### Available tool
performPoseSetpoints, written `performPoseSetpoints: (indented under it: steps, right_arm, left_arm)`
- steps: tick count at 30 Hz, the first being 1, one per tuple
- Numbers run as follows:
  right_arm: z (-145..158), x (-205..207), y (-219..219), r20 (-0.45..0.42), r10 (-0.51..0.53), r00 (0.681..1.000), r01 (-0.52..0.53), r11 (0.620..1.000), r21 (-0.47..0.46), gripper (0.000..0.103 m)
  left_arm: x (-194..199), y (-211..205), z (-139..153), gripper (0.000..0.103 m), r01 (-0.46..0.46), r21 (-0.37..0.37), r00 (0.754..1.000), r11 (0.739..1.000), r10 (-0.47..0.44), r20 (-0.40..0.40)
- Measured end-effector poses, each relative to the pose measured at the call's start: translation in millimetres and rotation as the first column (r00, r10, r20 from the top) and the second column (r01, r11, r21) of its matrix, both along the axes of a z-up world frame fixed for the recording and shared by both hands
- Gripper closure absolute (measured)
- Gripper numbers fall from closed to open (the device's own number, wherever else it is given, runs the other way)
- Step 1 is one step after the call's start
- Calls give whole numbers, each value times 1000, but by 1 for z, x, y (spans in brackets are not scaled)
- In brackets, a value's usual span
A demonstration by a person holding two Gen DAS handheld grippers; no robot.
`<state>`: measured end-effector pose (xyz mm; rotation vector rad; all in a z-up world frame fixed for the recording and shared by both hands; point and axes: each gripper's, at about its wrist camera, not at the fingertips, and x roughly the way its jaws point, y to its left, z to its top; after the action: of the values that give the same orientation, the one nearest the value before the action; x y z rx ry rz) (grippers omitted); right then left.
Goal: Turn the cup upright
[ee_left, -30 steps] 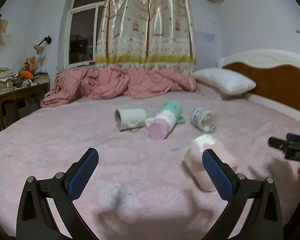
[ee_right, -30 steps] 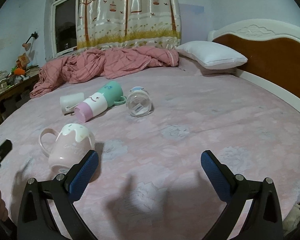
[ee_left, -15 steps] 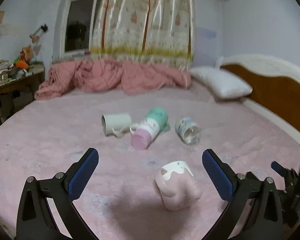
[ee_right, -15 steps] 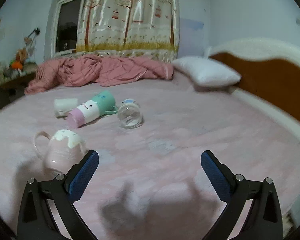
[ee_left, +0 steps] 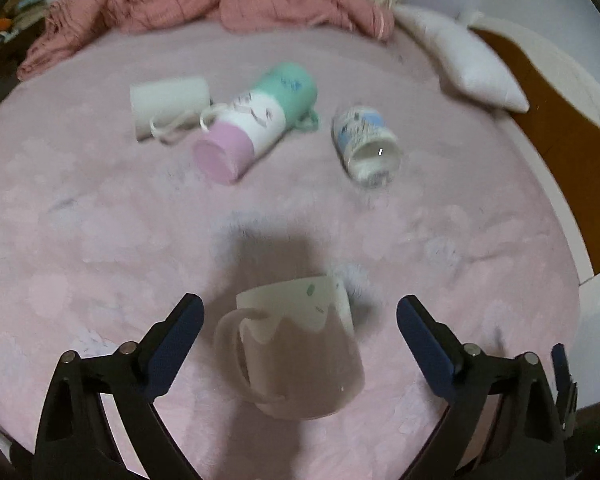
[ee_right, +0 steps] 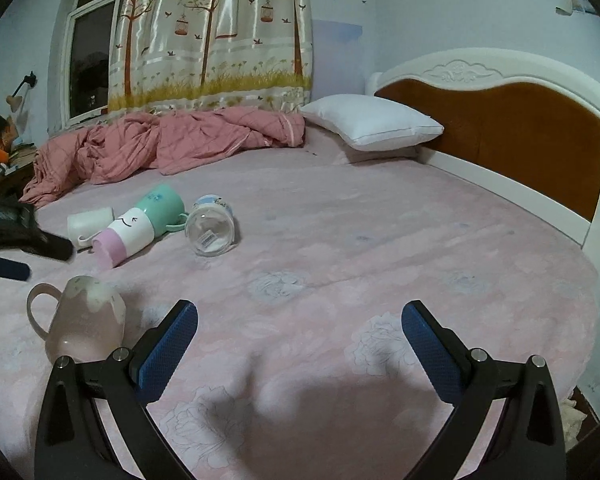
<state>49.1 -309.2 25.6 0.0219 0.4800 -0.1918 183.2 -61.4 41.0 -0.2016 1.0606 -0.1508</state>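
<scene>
A pink mug with a white drip top (ee_left: 300, 344) stands upside down on the pink bed, handle to the left. My left gripper (ee_left: 298, 334) is open, tilted down over the mug, which lies between its blue pads without touching them. In the right wrist view the same mug (ee_right: 84, 320) sits at the lower left, with the left gripper's fingers (ee_right: 24, 248) above it. My right gripper (ee_right: 300, 340) is open and empty over the bedspread, to the right of the mug.
Further back lie a white mug (ee_left: 168, 100), a pink-white-green tumbler (ee_left: 256, 120) and a blue-patterned glass jar (ee_left: 366, 146), all on their sides. A crumpled pink quilt (ee_right: 160, 144), a white pillow (ee_right: 372, 126) and the headboard (ee_right: 500, 120) border the bed.
My left gripper has moved forward and tipped down so the pink mug now sits between its pads. The right gripper has pulled back a little and steadied.
</scene>
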Motion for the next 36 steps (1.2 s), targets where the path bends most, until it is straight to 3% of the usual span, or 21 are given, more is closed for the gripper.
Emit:
performPoseSetpoints:
  steps: [3, 9, 17, 23, 28, 32, 36]
  right_arm:
    - [-1, 1, 0, -7, 7, 1000, -7, 1000, 6, 0]
    - [-11, 12, 0, -93, 39, 995, -36, 998, 44, 0]
    - [-11, 12, -4, -94, 39, 995, -34, 998, 58, 0]
    - [-7, 11, -2, -90, 45, 995, -41, 998, 42, 0]
    - [-6, 10, 2, -80, 41, 996, -41, 999, 9, 0]
    - [-6, 9, 6, -76, 37, 996, -38, 999, -15, 0]
    - [-7, 8, 9, -71, 30, 997, -32, 999, -33, 0]
  left_arm:
    - [15, 2, -16, 10, -24, 1, 996, 1000, 24, -84]
    - [39, 4, -53, 21, -29, -83, 964, 996, 6, -265]
    - [44, 7, -59, 21, -47, -119, 964, 992, 14, -265]
    - [26, 5, -37, 22, 9, -95, 988, 995, -23, -155]
    - [5, -1, -12, 22, 39, -12, 999, 999, -39, -13]
    - [-12, -8, -2, 23, 43, 88, 993, 995, -53, 109]
    - [-21, -17, -3, 23, 26, 221, 973, 975, -76, 220]
